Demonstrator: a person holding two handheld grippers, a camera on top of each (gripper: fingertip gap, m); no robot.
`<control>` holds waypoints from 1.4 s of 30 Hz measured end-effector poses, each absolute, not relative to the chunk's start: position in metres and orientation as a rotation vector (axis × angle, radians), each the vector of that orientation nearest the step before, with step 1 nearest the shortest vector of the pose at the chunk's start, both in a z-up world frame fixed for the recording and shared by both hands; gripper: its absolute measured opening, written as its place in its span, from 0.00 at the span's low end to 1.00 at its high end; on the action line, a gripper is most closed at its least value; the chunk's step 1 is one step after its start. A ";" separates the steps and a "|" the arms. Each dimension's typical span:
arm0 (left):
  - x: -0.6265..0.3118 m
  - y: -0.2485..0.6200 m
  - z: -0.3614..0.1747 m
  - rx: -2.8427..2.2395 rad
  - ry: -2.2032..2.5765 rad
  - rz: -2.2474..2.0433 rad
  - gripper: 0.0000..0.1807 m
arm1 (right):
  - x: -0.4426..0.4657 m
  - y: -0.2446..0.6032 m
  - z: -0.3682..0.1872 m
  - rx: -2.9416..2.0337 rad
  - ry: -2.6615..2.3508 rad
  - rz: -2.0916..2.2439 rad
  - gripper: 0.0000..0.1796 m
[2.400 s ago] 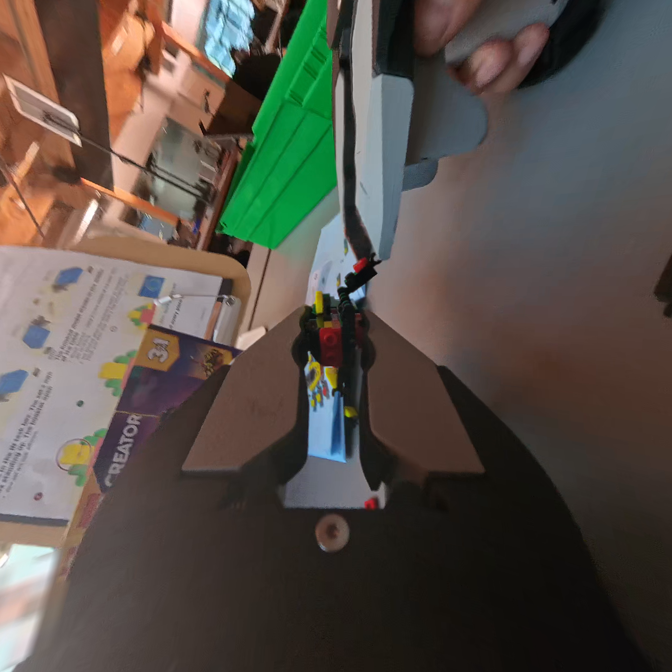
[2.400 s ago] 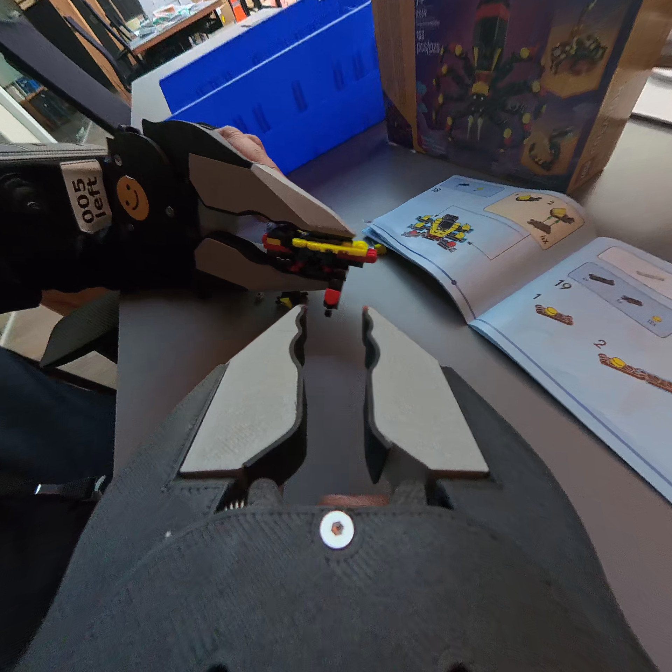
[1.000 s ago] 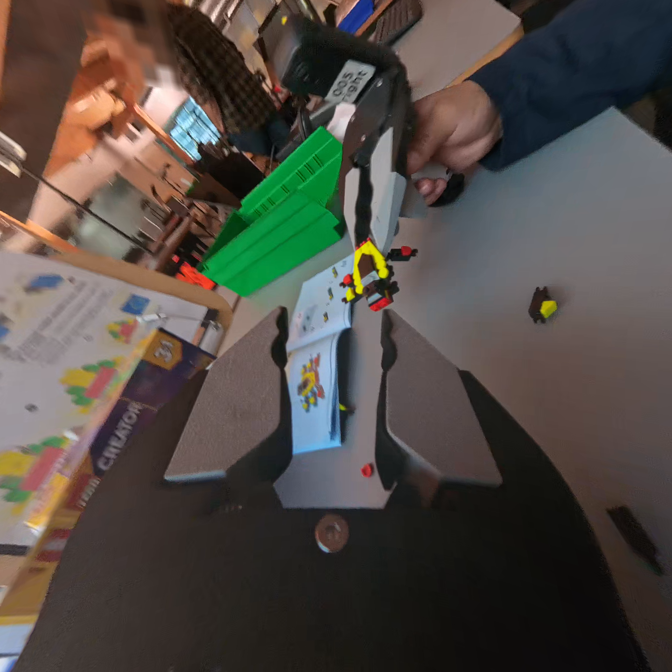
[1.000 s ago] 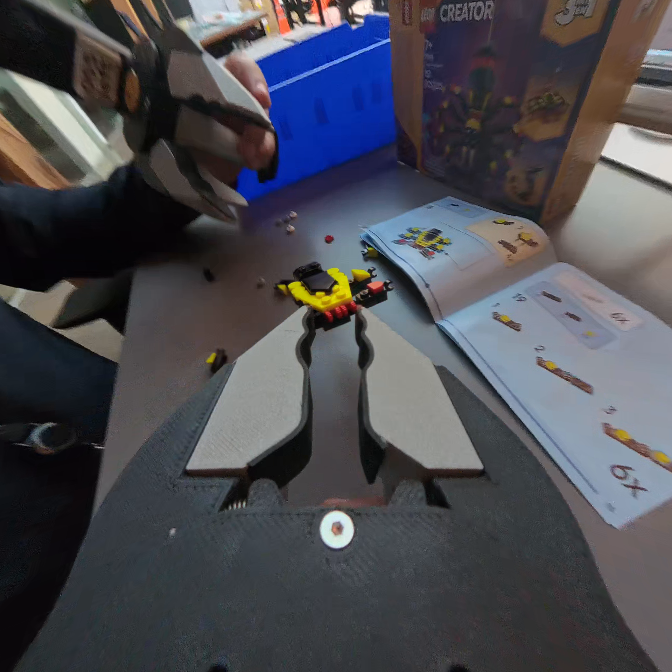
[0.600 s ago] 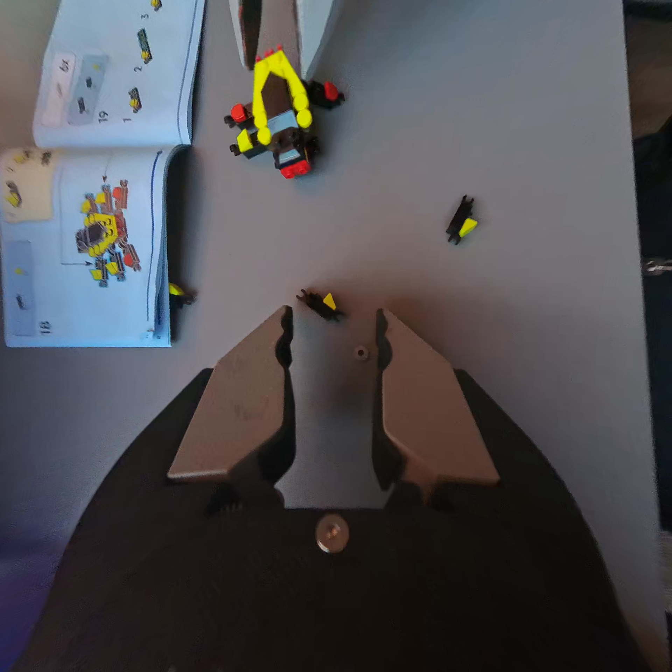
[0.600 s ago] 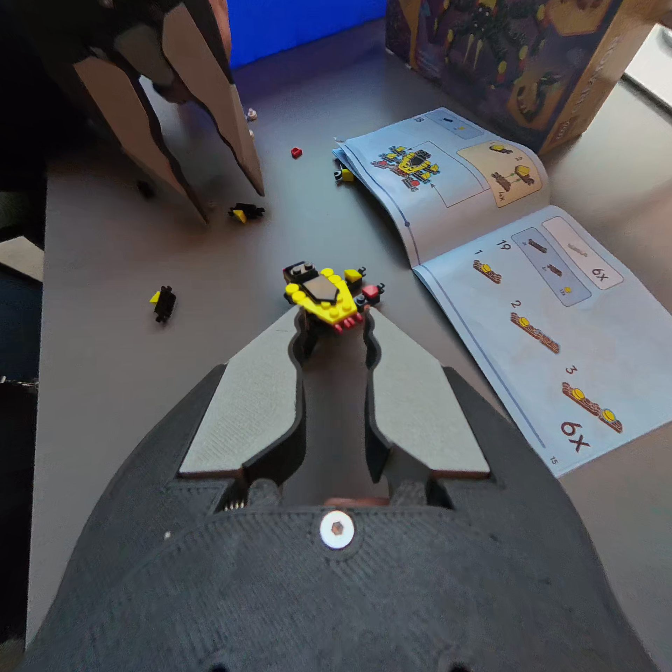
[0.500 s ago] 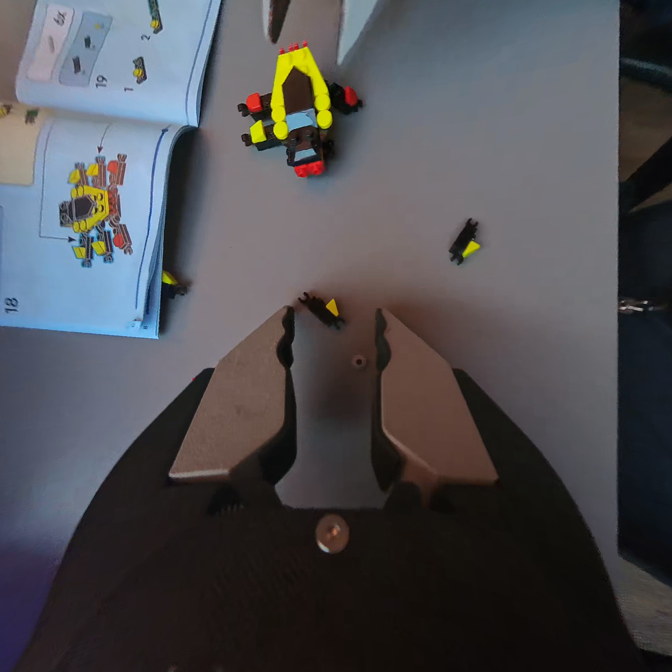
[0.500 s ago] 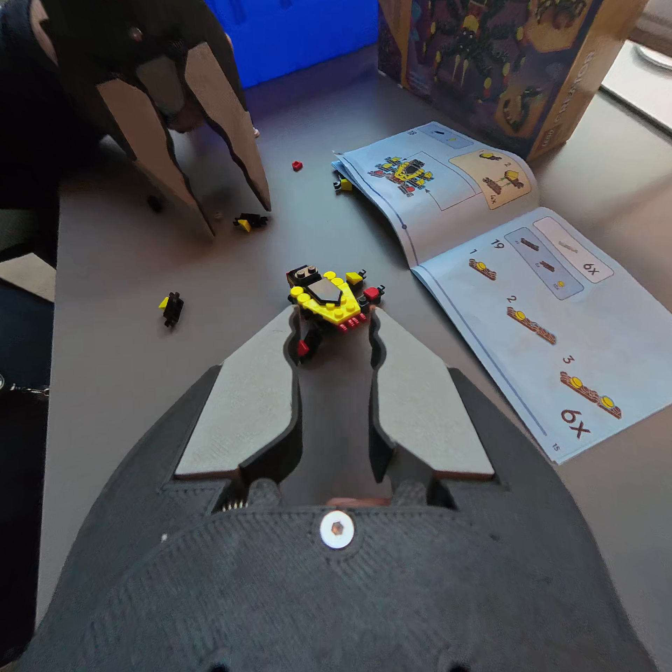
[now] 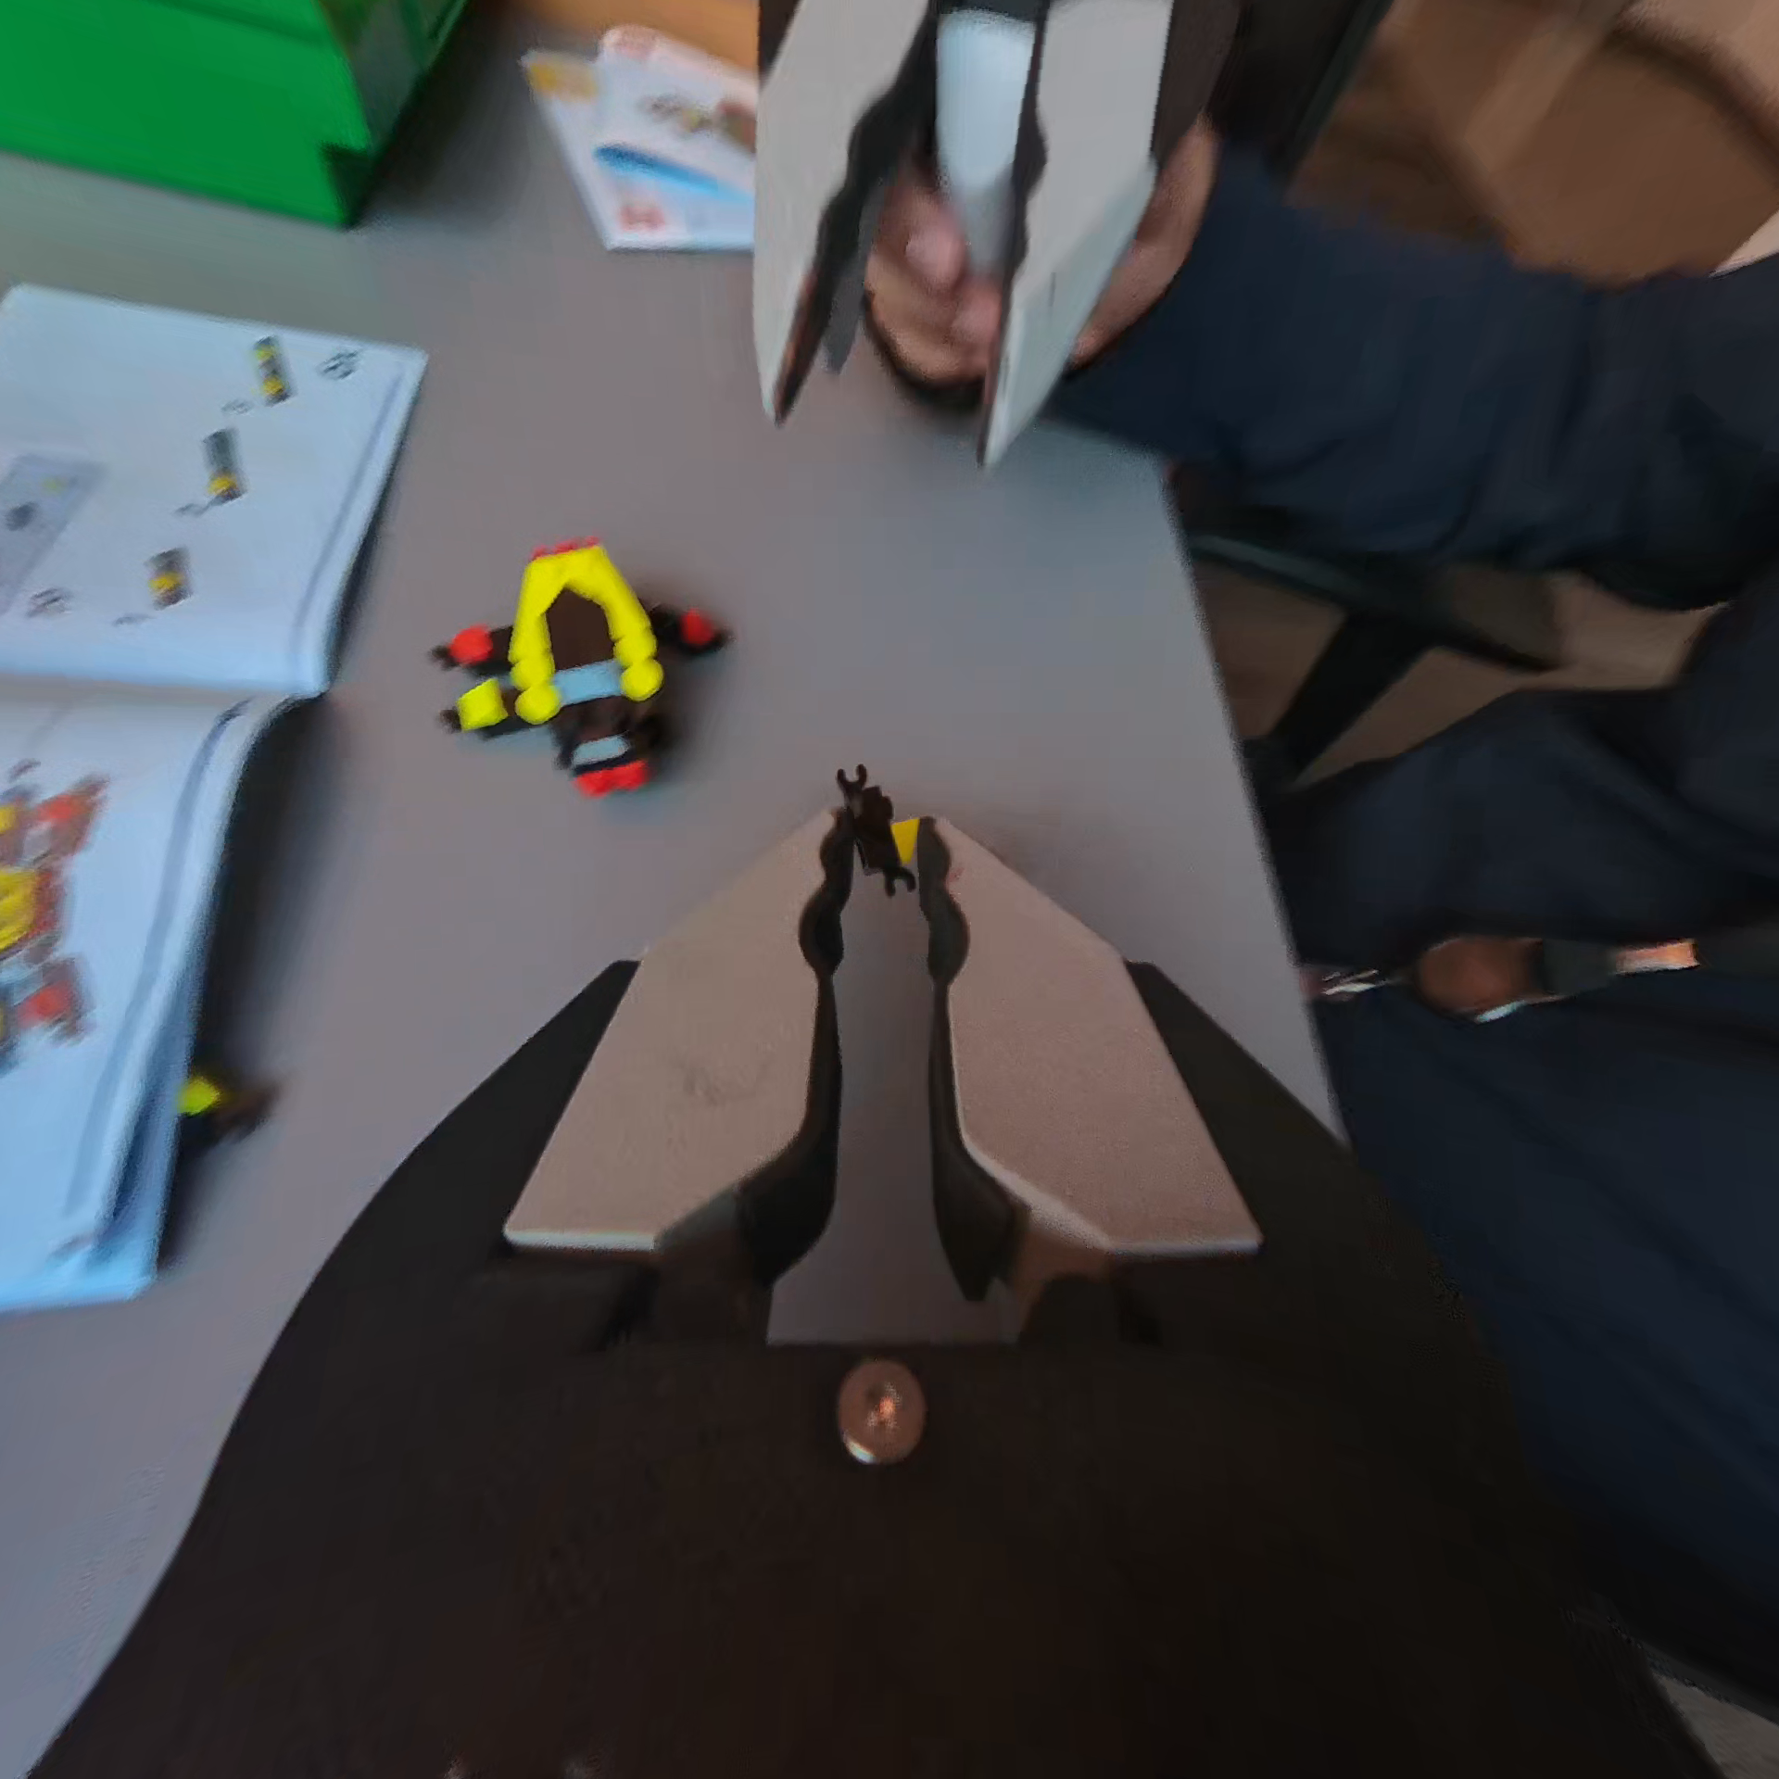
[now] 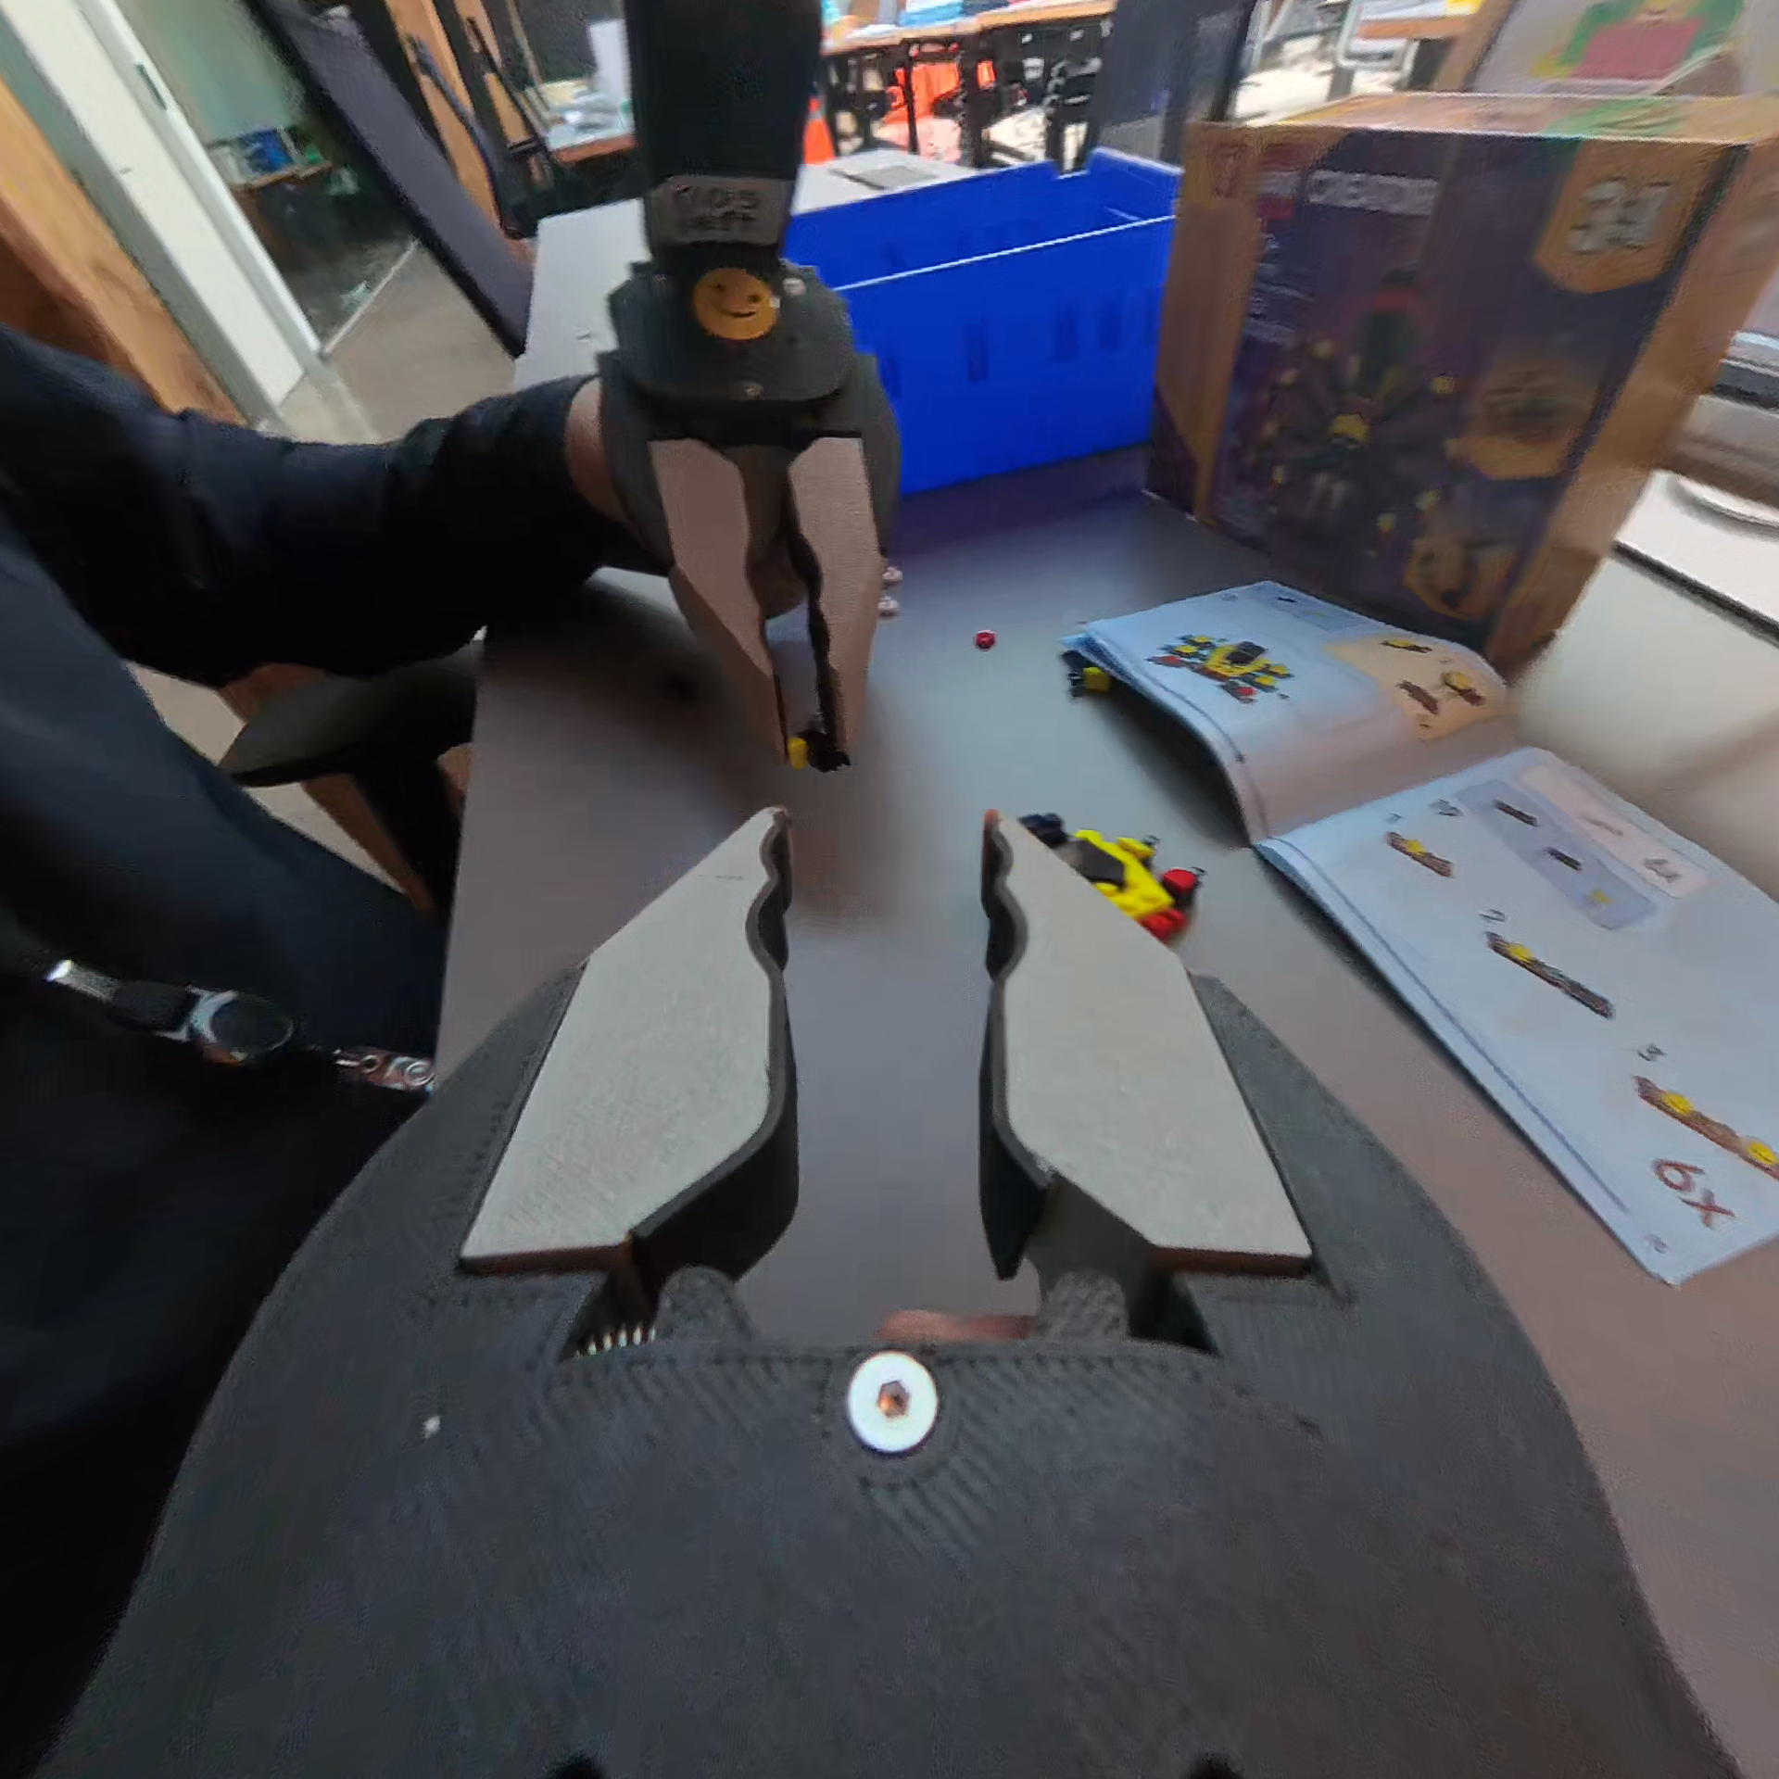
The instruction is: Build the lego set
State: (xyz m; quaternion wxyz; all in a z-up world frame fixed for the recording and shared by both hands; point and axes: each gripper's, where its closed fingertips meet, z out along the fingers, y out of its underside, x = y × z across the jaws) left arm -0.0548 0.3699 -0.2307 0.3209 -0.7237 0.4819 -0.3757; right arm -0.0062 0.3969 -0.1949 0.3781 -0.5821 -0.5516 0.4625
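Observation:
The partly built lego model [image 9: 578,674], yellow, black and red, lies on the grey table [image 9: 915,597]; it also shows in the right wrist view [image 10: 1121,881], partly behind my right finger. My left gripper [image 9: 878,836] is shut on a small black and yellow piece [image 9: 881,833] near the table's right edge, tips pointing down at the table [image 10: 807,749]. My right gripper [image 10: 886,828] is open and empty, held above the table just left of the model; the left wrist view shows it across the table [image 9: 881,424].
An open instruction booklet [image 9: 144,578] [image 10: 1444,818] lies beside the model. Another small black and yellow piece [image 9: 207,1097] sits at the booklet's edge. A lego box [image 10: 1444,337], a blue bin [image 10: 1011,318], a green bin [image 9: 193,87] and a tiny red piece [image 10: 984,639] stand around.
My left gripper has moved onto a small black and yellow piece and closed on it. My right gripper has let go of the model, opened wider and drawn back to its left.

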 end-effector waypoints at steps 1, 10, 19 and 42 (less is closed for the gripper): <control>-0.046 0.362 -0.227 -1.877 1.260 -1.092 0.05 | -0.010 0.385 -0.196 -1.464 -1.456 1.161 0.21; -0.025 0.337 -0.215 -1.907 1.111 -1.705 0.05 | -0.048 0.343 -0.218 -1.222 -1.783 0.636 0.16; -0.031 0.340 -0.211 -1.911 1.024 -1.820 0.05 | -0.046 0.347 -0.217 -1.188 -1.779 0.598 0.06; -0.095 0.417 -0.201 -1.796 0.982 -0.804 0.20 | 0.046 0.501 -0.222 -1.692 -1.061 0.410 0.05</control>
